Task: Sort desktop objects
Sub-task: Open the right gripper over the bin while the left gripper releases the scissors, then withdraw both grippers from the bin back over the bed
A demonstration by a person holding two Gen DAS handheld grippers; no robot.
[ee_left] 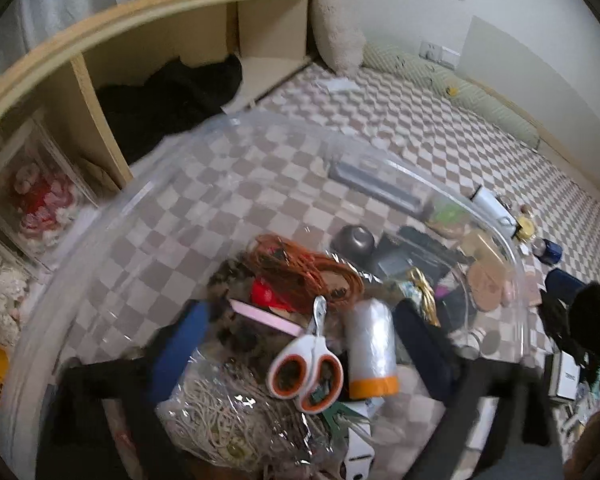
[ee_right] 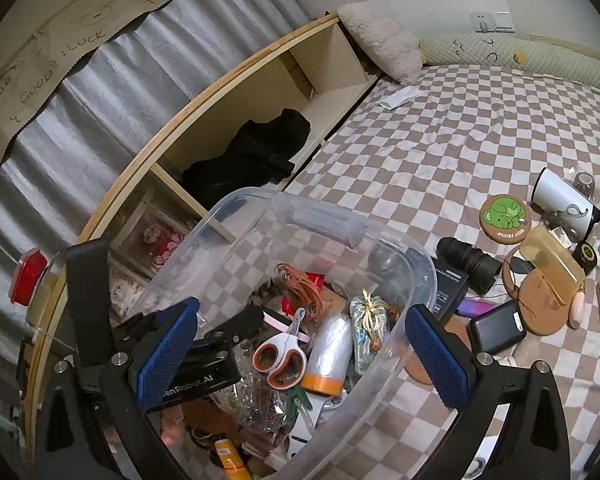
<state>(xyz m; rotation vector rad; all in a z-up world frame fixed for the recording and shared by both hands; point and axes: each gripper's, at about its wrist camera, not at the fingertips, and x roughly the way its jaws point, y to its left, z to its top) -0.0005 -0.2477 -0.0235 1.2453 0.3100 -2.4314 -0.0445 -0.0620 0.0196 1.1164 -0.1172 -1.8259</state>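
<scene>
Inside one clear bin (ee_right: 416, 268) lie one pair of scissors (ee_right: 280, 358) and one roll (ee_right: 326, 354); both claws (ee_right: 304, 360) gape, released.

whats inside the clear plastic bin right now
In the clear bin: orange-handled scissors, a plastic-wrap roll, an orange cord, a gold-tied pouch and bagged twine. Whatever lies beneath that pile is covered.

A bedroom in a home. A bed (ee_right: 440, 136) under a checked sheet fills the room, with a fluffy pillow (ee_right: 384, 40) and long bolster (ee_right: 540, 58) at its far end by the wall. Beside the bed runs a wooden shelf (ee_right: 228, 92) before grey curtains (ee_right: 112, 92).
</scene>
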